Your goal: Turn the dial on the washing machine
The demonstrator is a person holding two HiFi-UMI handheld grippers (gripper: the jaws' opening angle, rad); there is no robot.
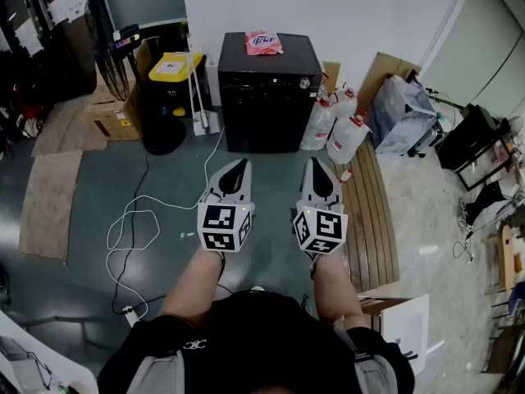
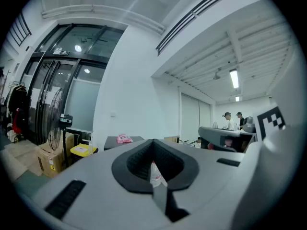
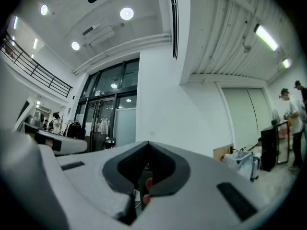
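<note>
A black washing machine (image 1: 267, 97) stands against the white wall, well ahead of both grippers. Its small round dial (image 1: 304, 82) sits at the top right of its front panel. A pink packet (image 1: 263, 43) lies on its lid. My left gripper (image 1: 241, 162) and right gripper (image 1: 313, 162) are held side by side over the grey floor, both pointing at the machine and well short of it. Each has its jaws shut with nothing between them. In the left gripper view the machine's top (image 2: 112, 142) and the pink packet (image 2: 124, 138) show beyond the left gripper (image 2: 153, 141). In the right gripper view the right gripper (image 3: 147, 143) hides the machine.
A black bin with a yellow lid (image 1: 172, 97) stands left of the machine, cardboard boxes (image 1: 111, 109) beyond it. White jugs (image 1: 332, 125) crowd its right side. A white cable (image 1: 135, 228) loops over the floor at left. Wooden planks (image 1: 373, 212) lie at right.
</note>
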